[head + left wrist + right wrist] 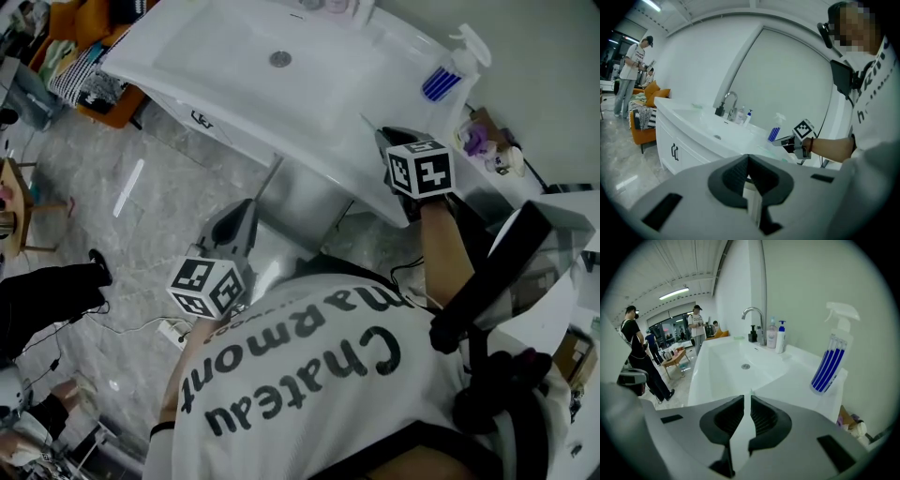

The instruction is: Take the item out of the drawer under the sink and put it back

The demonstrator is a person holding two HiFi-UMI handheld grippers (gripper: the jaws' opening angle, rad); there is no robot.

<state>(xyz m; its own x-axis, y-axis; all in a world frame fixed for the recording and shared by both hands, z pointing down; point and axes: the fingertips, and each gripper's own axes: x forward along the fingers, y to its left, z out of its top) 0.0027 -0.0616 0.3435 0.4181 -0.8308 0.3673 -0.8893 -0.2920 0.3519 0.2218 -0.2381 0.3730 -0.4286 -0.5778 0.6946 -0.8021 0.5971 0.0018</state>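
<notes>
Up at the top of the head view sits the white sink [216, 66], smooth and glossy, and neither tool has hold of anything. Left gripper [748, 160] is low, at the lower left of that view, pinched together and empty. Its own view looks along the curved white cabinet [665, 136] under the basin, where a dark handle [675, 151] marks the front. Right gripper [750, 401] is up over the desk [797, 380] at the sink's right end, its ribbed dark pads a sliver apart with nothing between them, so it's released. At the right of that frame stands a clear spray bottle [830, 363] with blue stripes, and a curved chrome tap [757, 317] gleams at the back. No drawer stands open in any view and the item does not show; presumably it is shut inside the cabinet. So this looks like the very start, the opening step. The next move calls for a gripper coming down to that small handle, closing squarely on it and drawing straight out, since the slick fronts offer little else to hold.
</notes>
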